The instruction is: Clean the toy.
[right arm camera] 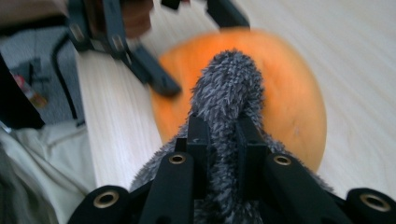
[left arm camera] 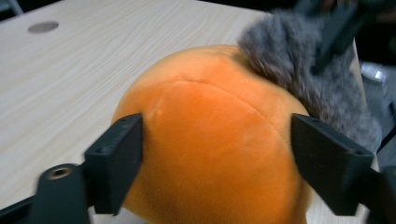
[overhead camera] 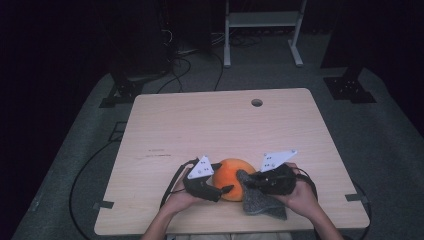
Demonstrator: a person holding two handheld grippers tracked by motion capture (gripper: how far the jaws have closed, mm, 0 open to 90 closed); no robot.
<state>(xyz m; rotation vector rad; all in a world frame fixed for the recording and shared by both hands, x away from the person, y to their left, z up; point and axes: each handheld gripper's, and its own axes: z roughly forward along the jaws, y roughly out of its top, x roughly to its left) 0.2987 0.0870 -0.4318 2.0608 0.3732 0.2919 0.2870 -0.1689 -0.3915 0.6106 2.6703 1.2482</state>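
An orange plush ball (overhead camera: 230, 175) sits near the front edge of the light wooden table (overhead camera: 200, 125). My left gripper (overhead camera: 223, 178) comes in from the left and straddles it. In the left gripper view both black jaws of that gripper (left arm camera: 217, 163) press against the sides of the ball (left arm camera: 210, 140). A grey fuzzy cloth (overhead camera: 260, 202) lies against the ball's right side and drapes onto the table. My right gripper (overhead camera: 250, 184) is shut on a fold of this cloth (right arm camera: 229, 93), which rises between the jaws (right arm camera: 224, 140) in front of the ball (right arm camera: 289, 102).
A round cable hole (overhead camera: 256, 102) is in the table's far side. Behind the table, on the grey floor, stand a white frame (overhead camera: 262, 20) and dark stands with cables. The table's front edge runs close to both hands.
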